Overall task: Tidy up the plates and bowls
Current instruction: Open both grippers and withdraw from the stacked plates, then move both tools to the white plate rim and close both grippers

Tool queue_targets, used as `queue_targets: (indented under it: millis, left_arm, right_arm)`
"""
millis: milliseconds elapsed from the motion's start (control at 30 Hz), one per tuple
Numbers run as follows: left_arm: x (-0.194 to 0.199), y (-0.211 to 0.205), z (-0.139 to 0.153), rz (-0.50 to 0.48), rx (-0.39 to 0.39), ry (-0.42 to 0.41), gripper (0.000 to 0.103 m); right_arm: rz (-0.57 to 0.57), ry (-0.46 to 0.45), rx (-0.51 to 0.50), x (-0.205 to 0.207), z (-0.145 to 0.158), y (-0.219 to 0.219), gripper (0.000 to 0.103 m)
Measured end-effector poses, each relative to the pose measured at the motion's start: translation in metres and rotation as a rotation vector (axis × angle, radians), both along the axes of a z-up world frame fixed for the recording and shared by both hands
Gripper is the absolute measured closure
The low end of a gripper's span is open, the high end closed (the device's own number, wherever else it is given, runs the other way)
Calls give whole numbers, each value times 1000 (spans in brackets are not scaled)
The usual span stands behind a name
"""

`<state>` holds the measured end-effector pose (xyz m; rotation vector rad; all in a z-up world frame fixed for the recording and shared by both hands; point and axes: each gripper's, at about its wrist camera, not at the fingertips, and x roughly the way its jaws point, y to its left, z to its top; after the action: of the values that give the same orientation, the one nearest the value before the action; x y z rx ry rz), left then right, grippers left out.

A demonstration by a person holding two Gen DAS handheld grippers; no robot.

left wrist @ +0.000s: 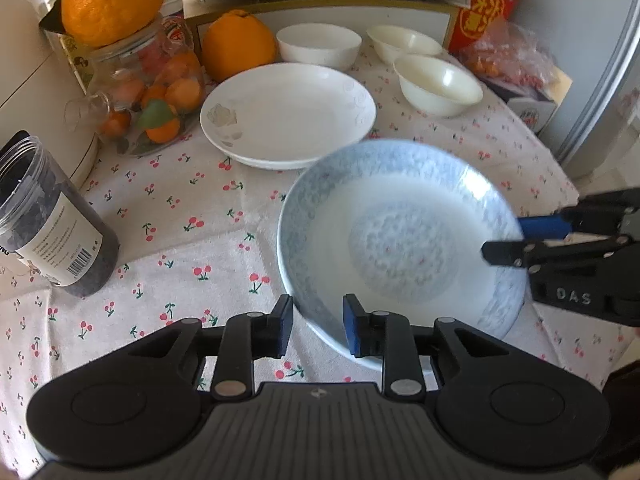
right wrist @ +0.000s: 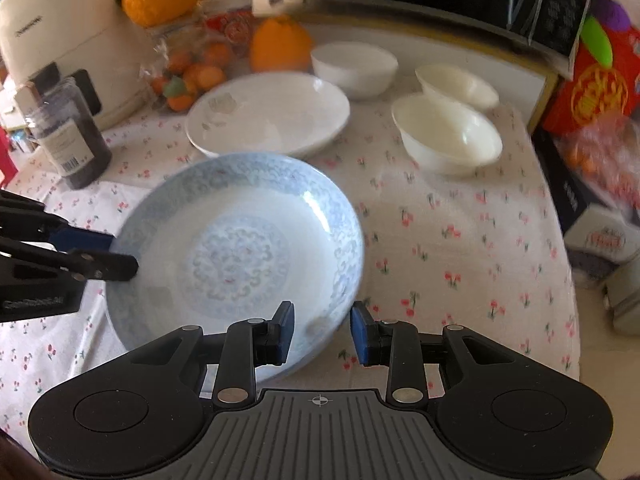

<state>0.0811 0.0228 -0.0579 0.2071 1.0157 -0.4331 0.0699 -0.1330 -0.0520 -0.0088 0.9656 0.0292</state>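
Sorting has barely started, judging by the layout: the blue-patterned plate (left wrist: 400, 240) sits at the near centre of the worktop (left wrist: 180, 208), on the cherry-print cloth, not stacked on anything. Whether it is flat down or slightly lifted is unclear; it is blurred in both views.

Both tools straddle its rim. The left hand-held gripper (left wrist: 318, 326) has its pads apart, one outside the near rim and one over the plate's inside, with a visible gap to the rim, so no clamp yet. The right hand-held gripper (right wrist: 322, 330) is the same at the opposite side: pads spread, rim between them, not pinched. In the left wrist view the right tool shows side-on, fingers above and below the rim with daylight between.

Just behind the blue plate is the white plate (left wrist: 288, 114), separate, empty. Behind that, three white bowls stand singly: the back bowl (left wrist: 318, 46), the far-right bowl (left wrist: 404, 44) and the near-right bowl (left wrist: 438, 84). None is nested.

Remaining, as a judgement: plates to be stacked together, bowls to be nested, so essentially all of it.

Clutter on the left edge: dark jar (left wrist: 52, 220), glass jar of small oranges (left wrist: 152, 88), large orange (left wrist: 238, 44) beside the white plate. Red packaging (left wrist: 492, 0) is at back right. Tight clearance by the glass jar for any plate move.
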Motion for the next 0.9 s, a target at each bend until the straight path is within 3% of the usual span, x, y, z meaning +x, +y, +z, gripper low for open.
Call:
queue_targets:
  millis: [133, 267, 400, 567, 900]
  left_arm:
    - [1, 3, 6, 16, -16, -12, 65]
    - [5, 8, 8, 57, -37, -12, 50]
    - [10, 14, 11, 113, -57, -14, 40]
    - [18, 17, 14, 213, -60, -29, 15]
    - [48, 18, 9, 413, -87, -30, 2]
  right_arm:
    - [-21, -48, 41, 1, 14, -5, 44]
    - [-56, -70, 89, 4, 25, -14, 33]
    - [-88, -76, 119, 8, 31, -22, 27]
    - [-131, -88, 158, 16, 37, -31, 16]
    - [-209, -108, 213, 52, 40, -37, 12]
